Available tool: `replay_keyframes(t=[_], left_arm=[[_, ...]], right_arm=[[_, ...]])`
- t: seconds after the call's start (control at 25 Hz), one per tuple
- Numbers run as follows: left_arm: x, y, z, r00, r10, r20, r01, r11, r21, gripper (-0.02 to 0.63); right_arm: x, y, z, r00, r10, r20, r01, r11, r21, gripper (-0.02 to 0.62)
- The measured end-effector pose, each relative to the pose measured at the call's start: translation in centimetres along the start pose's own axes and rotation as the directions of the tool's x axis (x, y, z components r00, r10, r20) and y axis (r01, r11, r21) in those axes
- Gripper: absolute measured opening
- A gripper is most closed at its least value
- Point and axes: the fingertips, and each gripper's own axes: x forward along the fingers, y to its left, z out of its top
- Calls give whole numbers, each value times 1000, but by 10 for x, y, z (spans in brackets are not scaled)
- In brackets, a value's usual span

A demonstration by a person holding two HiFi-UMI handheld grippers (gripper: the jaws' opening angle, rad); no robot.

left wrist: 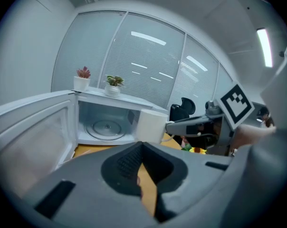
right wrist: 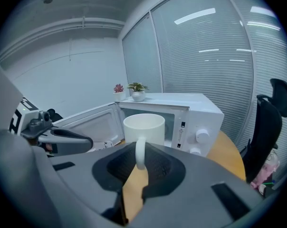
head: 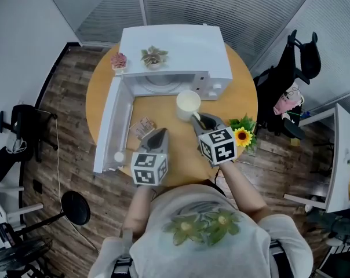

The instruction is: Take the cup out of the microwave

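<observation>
Right gripper view: the right gripper (right wrist: 139,159) clamps the handle of the cup (right wrist: 143,127), held clear of the open microwave (right wrist: 200,113). The left gripper (left wrist: 143,147) is closed and empty. Removal appears complete; next, lower the cup level onto the table (head: 244,100).

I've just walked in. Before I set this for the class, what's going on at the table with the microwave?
A person stands at a round wooden table with a gripper in each hand. The right gripper is shut on the handle of a white cup, which is already outside the microwave, just in front of its opening. The microwave door stands wide open. The left gripper holds nothing, its jaws together, beside the door.
</observation>
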Motion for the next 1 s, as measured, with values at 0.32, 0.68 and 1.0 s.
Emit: replay_keyframes(t=[0.32, 0.68, 1.0], left_arm=[[-12, 1, -5, 1000, -2, -1, 2, 1000, -10, 3], [-26, -6, -8, 1000, -5, 6, 5, 1000, 10, 3], [-33, -13, -16, 1000, -22, 2, 22, 1000, 22, 3]], right_arm=[[-34, 13, -7, 999, 37, 24, -37, 999, -13, 60], [-54, 21, -17, 999, 30, 31, -29, 999, -25, 60], [-64, 24, -28, 999, 6, 34, -5, 1000, -12, 60]])
